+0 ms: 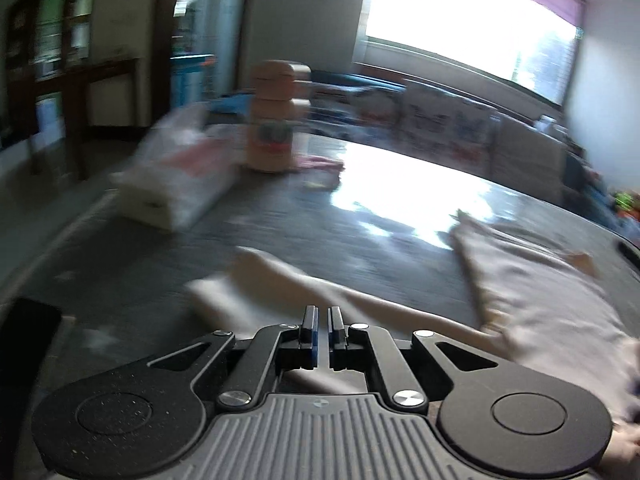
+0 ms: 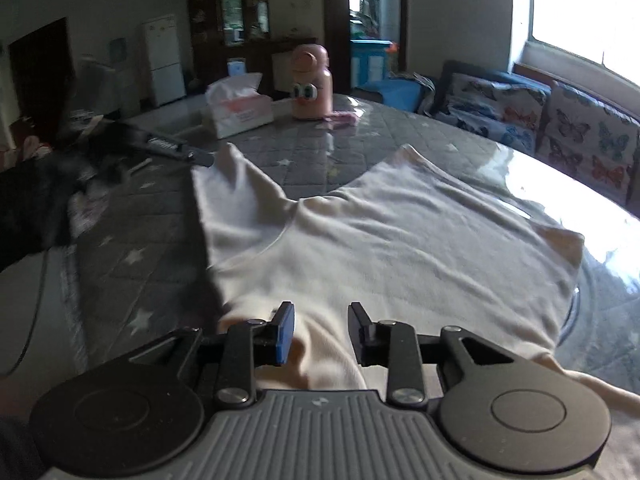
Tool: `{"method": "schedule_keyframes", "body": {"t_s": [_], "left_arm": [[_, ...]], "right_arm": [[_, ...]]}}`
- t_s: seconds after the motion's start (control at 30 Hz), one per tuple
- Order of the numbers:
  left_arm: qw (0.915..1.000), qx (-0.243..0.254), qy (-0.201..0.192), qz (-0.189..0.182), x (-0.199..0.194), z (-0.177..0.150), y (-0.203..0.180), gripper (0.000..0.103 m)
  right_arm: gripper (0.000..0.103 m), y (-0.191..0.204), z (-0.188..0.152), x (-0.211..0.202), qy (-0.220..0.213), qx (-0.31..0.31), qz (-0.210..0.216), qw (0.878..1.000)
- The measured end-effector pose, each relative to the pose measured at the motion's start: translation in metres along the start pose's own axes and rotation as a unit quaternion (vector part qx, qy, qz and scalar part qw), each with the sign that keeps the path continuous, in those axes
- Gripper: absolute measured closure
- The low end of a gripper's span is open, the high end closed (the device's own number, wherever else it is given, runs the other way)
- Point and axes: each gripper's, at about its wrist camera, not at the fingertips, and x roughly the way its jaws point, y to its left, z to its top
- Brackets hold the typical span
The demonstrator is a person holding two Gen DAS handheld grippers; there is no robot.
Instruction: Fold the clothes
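**Cream garment spread on the bench, one tool closed, one parted**

Black linkage arms fill the lower edge of both views. In the left wrist view the left tool (image 1: 323, 322) tilts down over a fold of the cream garment (image 1: 552, 312); its jaws stand almost together with only a thin slit between them, and no cloth shows in that slit. The picture is smeared, so fine detail is lost. The garment runs from lower centre to the right edge, and a bare stretch of the grey quilted bench (image 1: 360, 236) lies open behind it, glaring under the window (image 1: 472, 20) at upper right.

In the right wrist view the right tool (image 2: 322, 330) also points downward, jaws parted, with a raised ridge of the garment (image 2: 400, 240) lying in the gap; the pads do not press on it. The cloth lies mostly flat across the middle of the frame, a sleeve reaching toward upper left. Its right edge lies close to the bench (image 2: 132, 232) rim at right. At far left a dark shape, too blurred to identify, sits at the bench edge. Beyond, upper centre, stand a tissue box (image 2: 240, 106) and, just right of it, a pink bottle with a cartoon face (image 2: 311, 84), both well apart from the cloth. A sofa with butterfly cushions (image 2: 560, 124) lines the right side.
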Motion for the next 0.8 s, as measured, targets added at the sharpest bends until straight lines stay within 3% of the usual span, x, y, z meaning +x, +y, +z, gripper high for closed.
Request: {"method": "schedule_keyframes", "body": {"t_s": [0.13,0.27,0.37,0.47,0.73,0.8], "left_arm": [[0.9971,0.045,0.015,-0.059,-0.007,-0.015,-0.039,0.093],[0.9913,0.088,0.027,-0.094,-0.009,-0.035,-0.068,0.089],[0.9884,0.114,0.037,-0.093,-0.006,-0.046,-0.079,0.088],[0.9901,0.101,0.036,-0.091,-0.009,-0.05,-0.07,0.087],[0.9959,0.062,0.032,-0.058,-0.014,-0.043,-0.032,0.087],[0.9977,0.053,0.025,-0.033,-0.015,-0.039,-0.022,0.075]], "right_arm": [[0.073,0.008,-0.003,0.019,0.014,-0.002,0.013,1.0],[0.073,0.023,-0.011,0.026,0.026,-0.038,0.011,0.999],[0.072,0.026,-0.004,0.024,0.026,-0.047,0.011,0.998],[0.064,0.028,0.007,0.025,0.014,-0.044,0.015,0.999],[0.064,0.048,0.02,0.056,0.013,-0.057,0.035,0.998],[0.064,0.055,0.016,0.062,0.02,-0.071,0.034,0.997]]}}
